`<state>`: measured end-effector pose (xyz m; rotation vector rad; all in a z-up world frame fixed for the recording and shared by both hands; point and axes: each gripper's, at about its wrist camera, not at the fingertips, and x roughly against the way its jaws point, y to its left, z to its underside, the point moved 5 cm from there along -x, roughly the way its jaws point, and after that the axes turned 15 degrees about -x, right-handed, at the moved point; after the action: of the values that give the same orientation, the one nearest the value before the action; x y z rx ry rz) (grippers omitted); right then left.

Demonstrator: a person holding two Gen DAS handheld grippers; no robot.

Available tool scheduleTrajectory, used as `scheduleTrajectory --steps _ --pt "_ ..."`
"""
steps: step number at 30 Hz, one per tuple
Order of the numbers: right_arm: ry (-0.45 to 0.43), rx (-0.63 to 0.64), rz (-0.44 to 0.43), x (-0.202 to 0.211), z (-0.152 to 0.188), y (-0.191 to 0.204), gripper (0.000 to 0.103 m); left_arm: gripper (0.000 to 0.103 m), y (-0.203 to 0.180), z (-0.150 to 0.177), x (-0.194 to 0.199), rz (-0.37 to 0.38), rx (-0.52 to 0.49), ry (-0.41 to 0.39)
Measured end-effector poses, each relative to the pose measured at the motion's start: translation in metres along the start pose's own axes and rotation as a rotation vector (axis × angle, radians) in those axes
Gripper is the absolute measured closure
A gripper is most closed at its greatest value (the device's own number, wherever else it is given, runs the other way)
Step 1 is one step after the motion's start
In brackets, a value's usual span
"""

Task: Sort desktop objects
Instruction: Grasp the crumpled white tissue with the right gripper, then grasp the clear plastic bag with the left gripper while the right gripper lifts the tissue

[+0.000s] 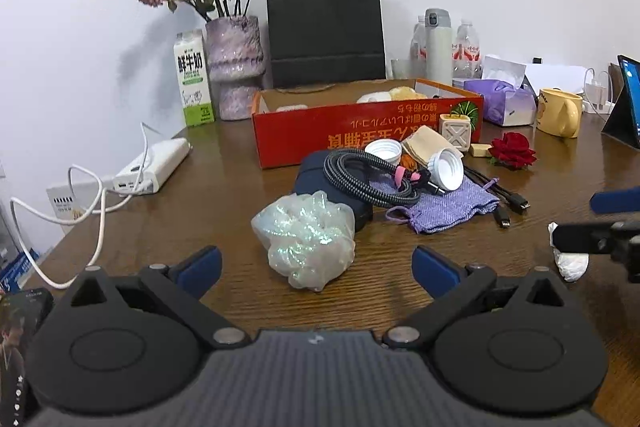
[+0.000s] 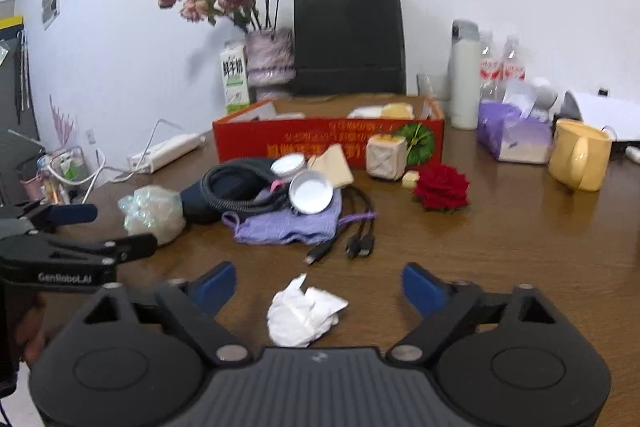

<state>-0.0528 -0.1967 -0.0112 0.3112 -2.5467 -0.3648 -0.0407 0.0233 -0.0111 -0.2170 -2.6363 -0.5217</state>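
Sorting stage: judged to be at the start; most loose items lie on the wooden table (image 1: 192, 195) and only a few pale things show inside the red box (image 1: 360, 131).
Left gripper (image 1: 316, 265): jaws stand wide with nothing pressed between the pads, seemingly so the bulky wad can fit between them.
Plastic wad (image 1: 308, 239): crumpled iridescent film, sitting at 12 o'clock of the left gripper, between the two blue pads' lines but a little beyond their tips; whether a pad touches it I cannot tell.
Right gripper (image 2: 318, 287): jaws open, pads apart from the paper on both sides.
Crumpled tissue (image 2: 304, 311): lies on the table inside the right gripper's span, at 6 o'clock of the midpoint between the tips, close to the gripper body.
Why so placed: each gripper seems lined up on its own piece of rubbish, likely so both can be taken at once.
Clutter pile: braided cable (image 1: 368, 179), purple pouch (image 1: 444, 207) and white lids (image 1: 446, 169) lie at 12 to 1 o'clock, beyond the wad.
Red rose (image 2: 442, 187): at 1 o'clock of the right gripper, well apart.
Yellow mug (image 2: 580, 155): at 2 o'clock, upright near the tissue pack (image 2: 514, 135).
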Motion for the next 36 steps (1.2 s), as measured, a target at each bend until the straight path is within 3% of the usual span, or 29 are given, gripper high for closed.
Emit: scheduleTrajectory --steps 2,4,7,9,12,15,17,18,20,26,29,36 --pt "0.051 0.012 0.006 -0.006 0.002 0.001 0.035 0.0 -0.001 -0.001 -0.003 0.015 -0.01 0.018" --pt "0.079 0.023 0.003 -0.009 0.004 0.003 0.036 0.0 -0.003 -0.002 -0.009 0.033 -0.024 0.04" --pt "0.12 0.032 0.002 -0.014 0.007 0.004 0.048 0.0 0.003 -0.006 -0.019 0.051 0.027 0.051" --pt "0.145 0.036 0.003 -0.017 0.009 0.003 0.064 0.0 0.007 -0.008 -0.025 0.083 0.065 0.046" --pt "0.136 0.055 0.027 -0.017 0.01 0.003 0.071 0.0 0.011 -0.011 -0.034 0.122 0.111 0.067" --pt "0.128 0.082 0.041 -0.019 0.01 0.004 0.08 0.013 0.015 -0.013 -0.04 0.14 0.176 0.061" --pt "0.127 0.084 0.043 -0.02 0.009 0.003 0.081 0.047 0.016 -0.011 -0.043 0.144 0.199 0.086" --pt "0.127 0.079 0.043 -0.02 0.008 0.002 0.082 0.052 0.016 -0.009 -0.045 0.156 0.221 0.101" --pt "0.125 0.068 0.046 -0.021 0.007 0.0 0.082 0.053 0.016 -0.006 -0.042 0.17 0.234 0.099" --pt "0.112 0.076 0.066 -0.019 0.008 0.0 0.082 0.054 -0.017 -0.007 -0.007 0.137 0.005 0.031" --pt "0.104 0.083 0.077 -0.018 0.008 0.0 0.082 0.054 -0.026 -0.009 0.001 0.1 -0.059 -0.008" --pt "0.066 0.073 0.086 -0.014 0.007 -0.001 0.082 0.054 -0.017 -0.01 -0.001 0.122 -0.007 -0.009"
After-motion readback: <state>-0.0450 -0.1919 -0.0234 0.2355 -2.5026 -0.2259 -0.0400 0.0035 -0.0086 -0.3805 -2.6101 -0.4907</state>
